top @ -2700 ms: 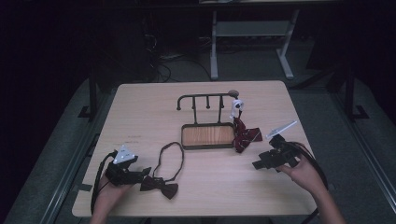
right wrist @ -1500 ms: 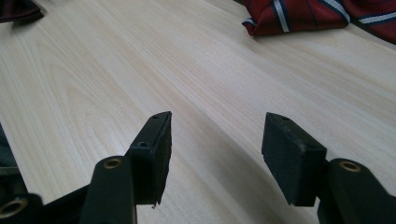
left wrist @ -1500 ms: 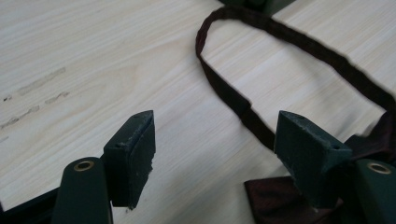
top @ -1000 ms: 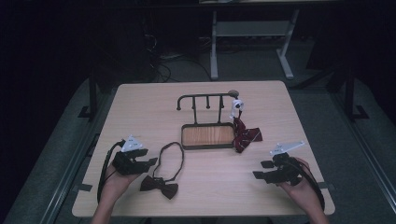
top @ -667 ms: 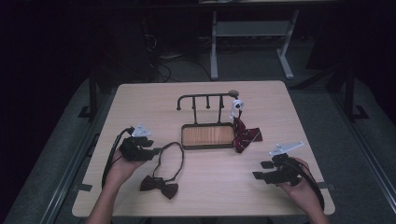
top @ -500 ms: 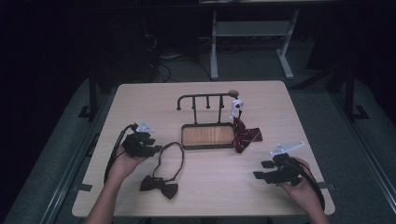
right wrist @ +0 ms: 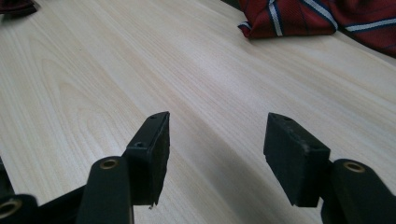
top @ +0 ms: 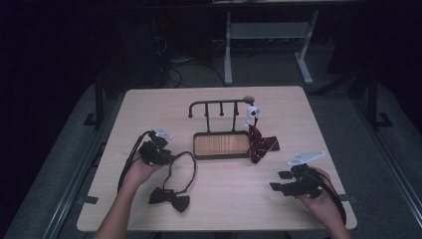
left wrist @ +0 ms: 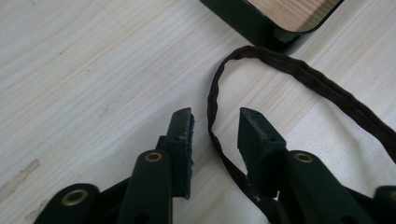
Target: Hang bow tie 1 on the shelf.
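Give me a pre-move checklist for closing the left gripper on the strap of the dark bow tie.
1. Left gripper open: ok.
2. Thin dark strap of the dark bow tie lies between the jaws: ok.
3. Strap lies flat on the light wooden table, untangled: ok.
4. Black-rimmed wooden tray of the hook stand clear of the jaws: ok.
5. Right gripper open, over bare table, away from the red striped tie: ok.
6. Jaws low enough to catch the strap: cannot tell.

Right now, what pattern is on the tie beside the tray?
Dark red tie with blue-and-white diagonal stripes, clearest in the right gripper view.
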`<state>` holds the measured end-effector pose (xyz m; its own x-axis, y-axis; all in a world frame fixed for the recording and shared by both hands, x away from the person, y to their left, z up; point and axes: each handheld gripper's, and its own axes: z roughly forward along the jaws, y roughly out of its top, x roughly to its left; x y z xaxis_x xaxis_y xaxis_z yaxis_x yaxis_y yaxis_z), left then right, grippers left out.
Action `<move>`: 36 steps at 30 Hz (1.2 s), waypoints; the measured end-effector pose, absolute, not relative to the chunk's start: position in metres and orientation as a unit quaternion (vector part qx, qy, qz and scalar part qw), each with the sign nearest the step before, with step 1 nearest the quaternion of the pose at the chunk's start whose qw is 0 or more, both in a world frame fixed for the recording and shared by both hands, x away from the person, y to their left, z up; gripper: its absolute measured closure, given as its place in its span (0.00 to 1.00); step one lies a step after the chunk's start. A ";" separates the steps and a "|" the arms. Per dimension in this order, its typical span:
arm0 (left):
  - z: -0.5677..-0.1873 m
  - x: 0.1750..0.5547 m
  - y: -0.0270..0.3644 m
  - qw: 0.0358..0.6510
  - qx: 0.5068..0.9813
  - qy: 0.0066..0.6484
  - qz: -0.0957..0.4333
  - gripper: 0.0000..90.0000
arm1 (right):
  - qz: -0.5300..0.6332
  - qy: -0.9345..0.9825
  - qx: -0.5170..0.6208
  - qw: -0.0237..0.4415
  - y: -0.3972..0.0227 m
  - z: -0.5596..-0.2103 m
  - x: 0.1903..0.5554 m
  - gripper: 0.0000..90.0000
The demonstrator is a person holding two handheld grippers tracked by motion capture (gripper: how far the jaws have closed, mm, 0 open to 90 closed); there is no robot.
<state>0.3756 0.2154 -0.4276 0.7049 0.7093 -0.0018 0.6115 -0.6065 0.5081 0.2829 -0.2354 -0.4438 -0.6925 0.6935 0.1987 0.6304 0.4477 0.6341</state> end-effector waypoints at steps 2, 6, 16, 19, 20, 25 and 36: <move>-0.429 0.378 0.213 0.238 0.891 0.372 0.101 0.76 | 0.352 0.850 0.389 0.044 -0.235 -0.444 0.283 0.45; -0.431 0.382 0.211 0.229 0.895 0.371 0.097 0.80 | 0.346 0.853 0.388 0.041 -0.234 -0.444 0.283 0.45; -0.438 0.387 0.210 0.218 0.900 0.368 0.082 0.89 | 0.350 0.852 0.387 0.046 -0.235 -0.444 0.283 0.45; -0.440 0.388 0.209 0.214 0.903 0.365 0.078 0.90 | 0.352 0.850 0.389 0.047 -0.237 -0.443 0.283 0.45; -0.440 0.388 0.209 0.214 0.903 0.365 0.078 0.91 | 0.352 0.850 0.389 0.047 -0.237 -0.443 0.283 0.45; -0.443 0.391 0.209 0.207 0.909 0.356 0.068 0.99 | 0.365 0.844 0.390 0.051 -0.239 -0.443 0.282 0.46; -0.436 0.387 0.214 0.224 0.909 0.348 0.052 1.00 | 0.368 0.840 0.395 0.045 -0.243 -0.445 0.284 0.46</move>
<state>0.3873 0.2135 -0.4365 0.7518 0.6565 -0.0619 0.6098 -0.6564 0.4442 0.2842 -0.2430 -0.4454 -0.6831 0.6980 0.2147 0.6310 0.4162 0.6547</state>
